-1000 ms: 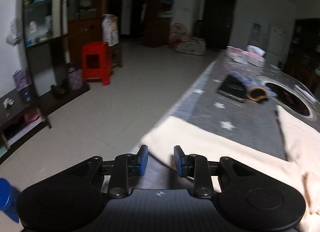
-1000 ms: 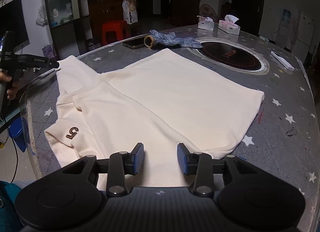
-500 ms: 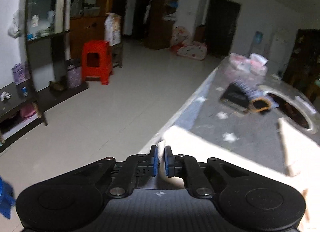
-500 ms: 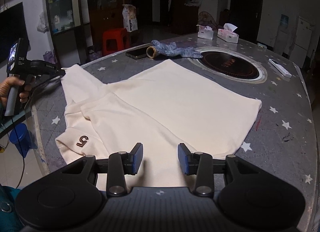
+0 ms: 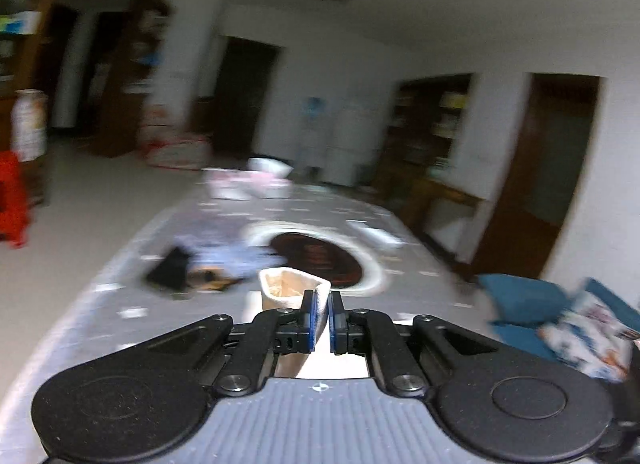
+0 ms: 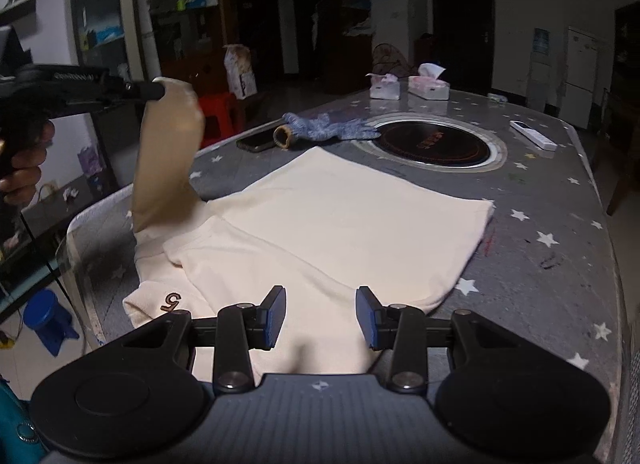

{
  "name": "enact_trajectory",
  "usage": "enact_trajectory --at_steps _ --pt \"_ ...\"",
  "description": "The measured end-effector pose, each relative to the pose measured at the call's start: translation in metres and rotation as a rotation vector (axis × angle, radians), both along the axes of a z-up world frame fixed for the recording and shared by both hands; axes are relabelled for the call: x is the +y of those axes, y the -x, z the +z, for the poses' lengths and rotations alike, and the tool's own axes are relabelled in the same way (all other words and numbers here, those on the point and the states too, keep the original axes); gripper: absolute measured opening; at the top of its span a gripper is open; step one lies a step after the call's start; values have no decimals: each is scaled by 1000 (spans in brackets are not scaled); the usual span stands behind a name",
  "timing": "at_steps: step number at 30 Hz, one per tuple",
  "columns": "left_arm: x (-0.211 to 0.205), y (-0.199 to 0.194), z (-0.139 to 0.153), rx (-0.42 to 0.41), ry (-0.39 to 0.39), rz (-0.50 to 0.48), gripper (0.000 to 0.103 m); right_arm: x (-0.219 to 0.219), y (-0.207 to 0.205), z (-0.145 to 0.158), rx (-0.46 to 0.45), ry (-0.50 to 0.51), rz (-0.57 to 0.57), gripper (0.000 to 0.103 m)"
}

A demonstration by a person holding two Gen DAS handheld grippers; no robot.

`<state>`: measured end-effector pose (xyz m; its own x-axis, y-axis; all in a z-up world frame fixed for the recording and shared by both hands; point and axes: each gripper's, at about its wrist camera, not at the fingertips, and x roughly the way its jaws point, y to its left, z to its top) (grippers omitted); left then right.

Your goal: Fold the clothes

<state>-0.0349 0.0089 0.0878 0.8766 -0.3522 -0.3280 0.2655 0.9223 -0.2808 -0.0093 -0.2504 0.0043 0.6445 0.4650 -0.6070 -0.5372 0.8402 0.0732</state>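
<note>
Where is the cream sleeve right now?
In the right wrist view, far left: the sleeve hangs lifted off the table, pinched in the left gripper.

Left wrist view: strong motion blur across the room and the tabletop [image 5: 120,304]; only the left claw [image 5: 322,322] at the bottom edge is sharp. White walls read bright; doorways are dark.

Right wrist view: dim, sharp overall. The cream garment [image 6: 340,223] is the brightest area. Soft shadow falls on the tabletop beneath its lifted sleeve. Glare rings the inset cooktop [image 6: 436,143]. Fisheye distortion curves both views' edges.
</note>
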Motion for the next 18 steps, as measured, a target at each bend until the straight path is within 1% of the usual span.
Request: enact_trajectory --at_steps 3,6,10,11,13,14,15,18 --pt "-38 -3 -3 -5 7 -120 6 -8 4 0 -1 -14 -24 38" --pt "-69 -6 -17 28 13 -220 6 -17 7 -1 0 -21 -48 38" --pt "-105 -6 -40 103 -14 -333 7 -30 9 -2 8 -28 -89 38" --pt "-112 -5 -45 117 -22 -363 9 -33 9 -3 11 -29 -100 38" --pt "-123 -3 -55 155 -49 -398 17 -39 9 -4 16 -33 -122 38" --pt "-124 -2 -59 164 -62 -408 27 -42 9 -5 19 -37 -132 38" --pt "-123 1 -62 165 -75 -417 29 -43 8 -6 21 -40 -139 38" --pt "-112 9 -67 150 -120 -414 29 -44 7 -7 25 -49 -138 38"
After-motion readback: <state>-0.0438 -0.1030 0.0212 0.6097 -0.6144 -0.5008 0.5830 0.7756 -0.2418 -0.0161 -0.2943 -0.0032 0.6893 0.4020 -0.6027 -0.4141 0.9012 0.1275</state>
